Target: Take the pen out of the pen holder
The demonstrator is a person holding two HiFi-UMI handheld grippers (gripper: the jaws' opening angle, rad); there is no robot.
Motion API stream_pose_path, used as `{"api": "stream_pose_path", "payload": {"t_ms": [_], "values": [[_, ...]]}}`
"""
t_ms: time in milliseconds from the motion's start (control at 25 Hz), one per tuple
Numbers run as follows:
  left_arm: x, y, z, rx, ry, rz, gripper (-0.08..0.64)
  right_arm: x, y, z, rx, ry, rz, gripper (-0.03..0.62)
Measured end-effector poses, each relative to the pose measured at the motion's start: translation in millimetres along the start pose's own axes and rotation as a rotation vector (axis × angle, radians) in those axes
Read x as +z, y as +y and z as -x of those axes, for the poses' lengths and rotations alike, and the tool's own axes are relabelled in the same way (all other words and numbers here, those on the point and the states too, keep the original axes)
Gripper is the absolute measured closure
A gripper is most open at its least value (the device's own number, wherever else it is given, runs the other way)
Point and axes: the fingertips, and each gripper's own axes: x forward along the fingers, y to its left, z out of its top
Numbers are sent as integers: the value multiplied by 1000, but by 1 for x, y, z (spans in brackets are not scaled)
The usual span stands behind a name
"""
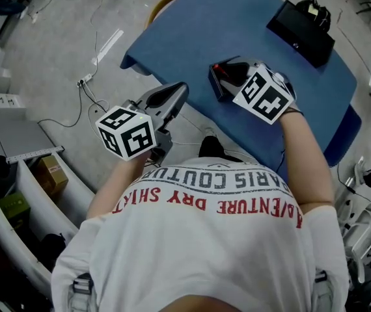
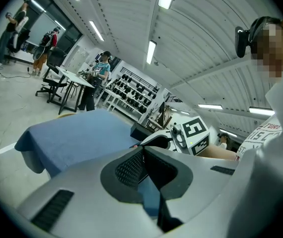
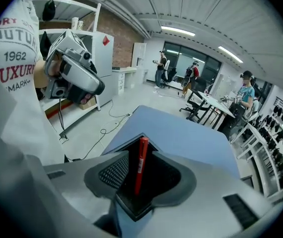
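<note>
Blue-clothed bench (image 1: 237, 18): R claw (image 3: 140, 155) spread astride upright red plastic pen (image 3: 139, 167) in black square pen holder (image 1: 219, 83), prob. to pinch it; L claw (image 2: 142, 150) pressed together.

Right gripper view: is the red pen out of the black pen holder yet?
No, the red pen stands in the black pen holder, between the open jaws of the right gripper.
</note>
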Motion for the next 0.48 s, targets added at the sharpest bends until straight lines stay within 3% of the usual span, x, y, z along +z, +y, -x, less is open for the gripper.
{"api": "stream_pose_path", "payload": {"t_ms": [200, 480], "values": [[-4, 4, -1, 3, 1, 13, 528, -5, 0, -8, 41, 94, 1, 448], [-4, 10, 1, 14, -10, 37, 528, -8, 2, -17, 72, 211, 39, 510]]}}
